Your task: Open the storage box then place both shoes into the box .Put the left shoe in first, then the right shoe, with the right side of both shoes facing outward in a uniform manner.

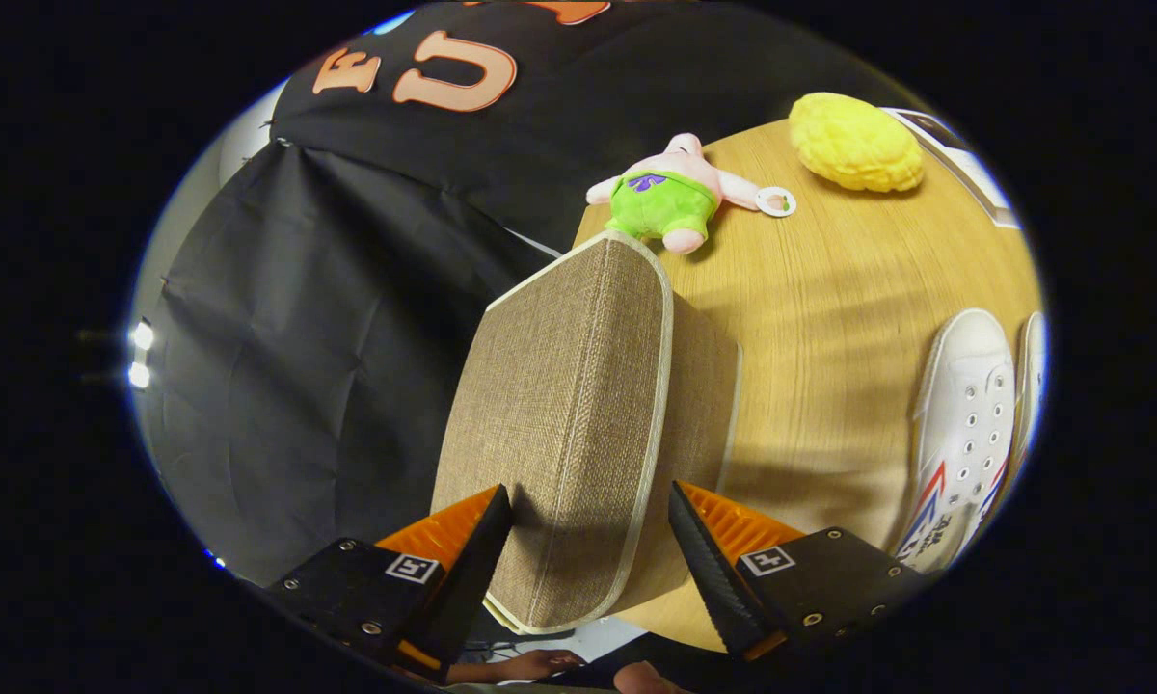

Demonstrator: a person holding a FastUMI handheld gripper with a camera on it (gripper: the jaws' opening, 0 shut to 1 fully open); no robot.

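Observation:
The beige fabric storage box point(564, 405) stands at the edge of the wooden table point(829, 318) with its pale-trimmed lid point(578, 347) on. My gripper point(590, 496) is open, and the near end of the lid sits between the two fingers. One finger lies over the lid's broad top and the other beside the box's side wall; I cannot make out any firm contact. A white sneaker point(964, 434) with red and blue stripes lies on the table past the box, and a second white shoe point(1030, 386) lies right beside it, mostly cut off.
A pink plush toy in green shorts point(670, 198) with a white ring lies on the table just beyond the box. A yellow lumpy object point(856, 142) sits farther back. Black cloth hangs beside the table. A person's hand point(540, 663) shows below the fingers.

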